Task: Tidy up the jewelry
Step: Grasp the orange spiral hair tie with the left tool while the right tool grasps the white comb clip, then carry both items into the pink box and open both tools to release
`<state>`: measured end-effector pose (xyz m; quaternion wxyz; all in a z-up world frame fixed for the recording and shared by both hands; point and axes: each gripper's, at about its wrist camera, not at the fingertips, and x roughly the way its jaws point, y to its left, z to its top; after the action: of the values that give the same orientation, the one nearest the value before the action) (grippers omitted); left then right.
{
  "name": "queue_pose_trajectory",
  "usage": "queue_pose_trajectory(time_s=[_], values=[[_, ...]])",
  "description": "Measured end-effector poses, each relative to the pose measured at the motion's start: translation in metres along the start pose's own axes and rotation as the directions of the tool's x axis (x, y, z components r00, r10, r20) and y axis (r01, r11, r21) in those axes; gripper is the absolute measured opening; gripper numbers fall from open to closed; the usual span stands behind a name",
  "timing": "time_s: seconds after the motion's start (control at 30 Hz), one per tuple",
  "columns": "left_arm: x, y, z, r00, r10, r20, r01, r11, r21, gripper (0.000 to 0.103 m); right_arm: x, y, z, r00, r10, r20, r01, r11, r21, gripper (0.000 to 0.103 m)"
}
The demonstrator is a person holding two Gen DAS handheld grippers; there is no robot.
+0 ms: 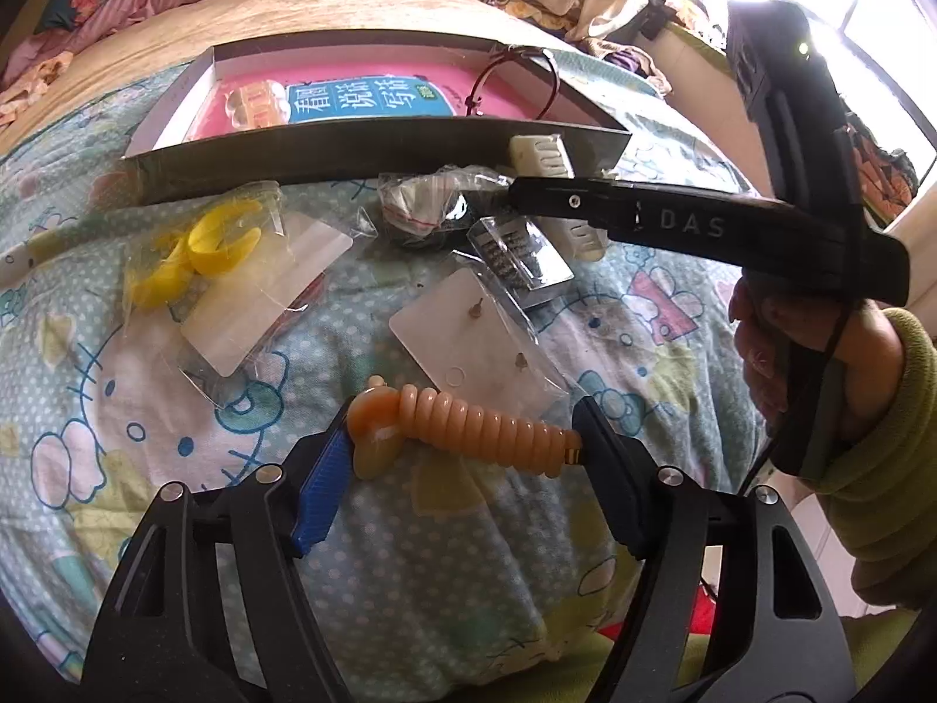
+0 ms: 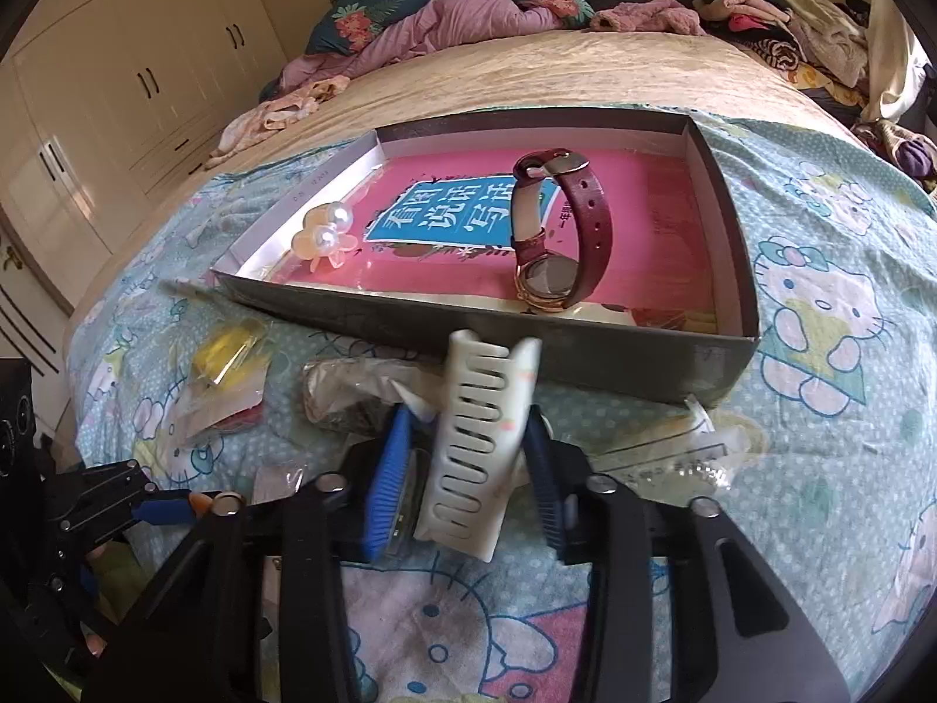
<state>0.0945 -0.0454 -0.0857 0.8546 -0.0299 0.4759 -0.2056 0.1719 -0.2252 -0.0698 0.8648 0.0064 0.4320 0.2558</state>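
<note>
Jewelry lies on the bed [image 1: 175,457]: an orange coil hair tie [image 1: 468,427] is clamped between the left tongs [image 1: 462,445], and a white hair clip [image 2: 480,439] is gripped by the right tongs [image 2: 468,468]. At twelve o'clock of both, the box [image 2: 468,325] holds a maroon watch [image 2: 556,234] and a pearl clip [image 2: 325,237].

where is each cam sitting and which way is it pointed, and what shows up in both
Left wrist: sits on the left tool, looking forward over the bedspread at bagged items and the box; its fingers flank an orange coiled hair tie; the right hand shows.
Right wrist: sits on the right tool, facing the box holding a watch; its fingers grip a white hair clip.
Shared: box, pink book, clip, yellow bagged item.
</note>
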Motion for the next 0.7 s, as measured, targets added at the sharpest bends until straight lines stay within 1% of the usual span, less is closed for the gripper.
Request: queue_pose_trajectory(time_s=[0.03,0.13,0.37,0.53,0.7], values=[[-0.002,0.000,-0.001,1.000,-0.007,0.004,0.007,1.000,0.001,0.064,-0.002,0.000,-0.001,1.000,0.000,0.006,0.000,1.000,-0.003,0.029],[-0.005,-0.002,-0.001,1.000,-0.015,0.012,0.015,1.000,0.004,0.064,-0.010,-0.004,-0.005,1.000,0.020,0.015,-0.021,1.000,0.012,0.027],[-0.017,-0.004,-0.002,0.999,-0.007,0.031,0.007,1.000,0.005,0.064,-0.038,-0.002,-0.012,0.997,0.055,0.056,-0.056,0.998,0.023,0.027],[-0.027,-0.002,0.000,0.999,0.008,0.049,-0.007,1.000,-0.013,0.064,-0.059,0.002,-0.010,0.994,0.059,0.091,-0.060,0.998,0.009,0.027],[-0.042,0.002,0.005,0.995,0.035,0.092,-0.032,0.999,-0.026,0.064,-0.074,0.003,-0.007,0.991,0.062,0.119,-0.062,0.998,-0.001,0.027]])
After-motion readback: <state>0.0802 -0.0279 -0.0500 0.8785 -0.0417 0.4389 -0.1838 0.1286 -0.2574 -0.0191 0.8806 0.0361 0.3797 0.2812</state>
